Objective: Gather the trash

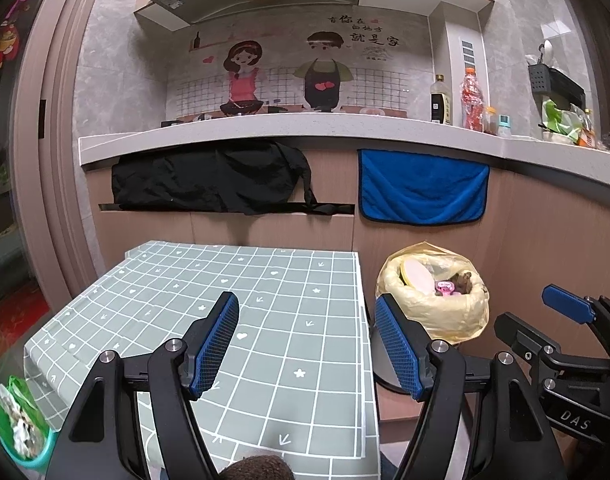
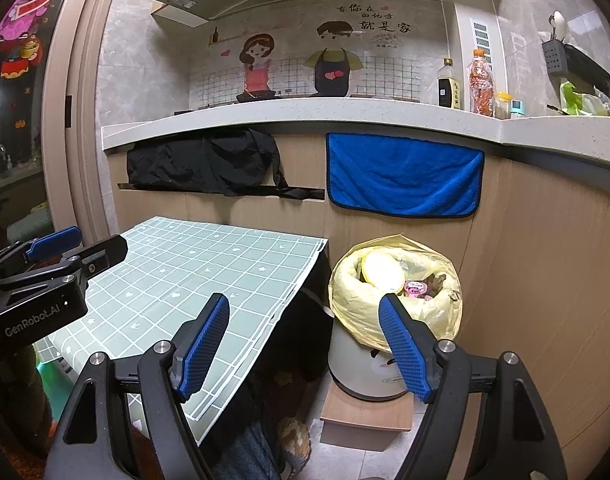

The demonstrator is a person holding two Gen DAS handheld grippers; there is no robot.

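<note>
A trash bin (image 2: pixel 365 368) lined with a yellow bag (image 1: pixel 453 312) stands on a low wooden stand right of the table; it also shows in the right wrist view (image 2: pixel 437 316). Inside lie a pale round lid (image 2: pixel 379 272), a pink wrapper (image 2: pixel 415 289) and brown scraps. My left gripper (image 1: pixel 307 344) is open and empty above the table's right part. My right gripper (image 2: pixel 305 346) is open and empty, hovering between the table edge and the bin. Each gripper shows in the other's view, the right one (image 1: pixel 565 308) and the left one (image 2: pixel 53 248).
The table carries a green checked cloth (image 1: pixel 225 304). A green bag with scraps (image 1: pixel 17 420) sits at the left wrist view's lower left. A counter (image 1: pixel 265 128) holds bottles (image 1: pixel 471 100); a blue towel (image 1: pixel 421 188) and a black cloth (image 1: pixel 209 180) hang below it.
</note>
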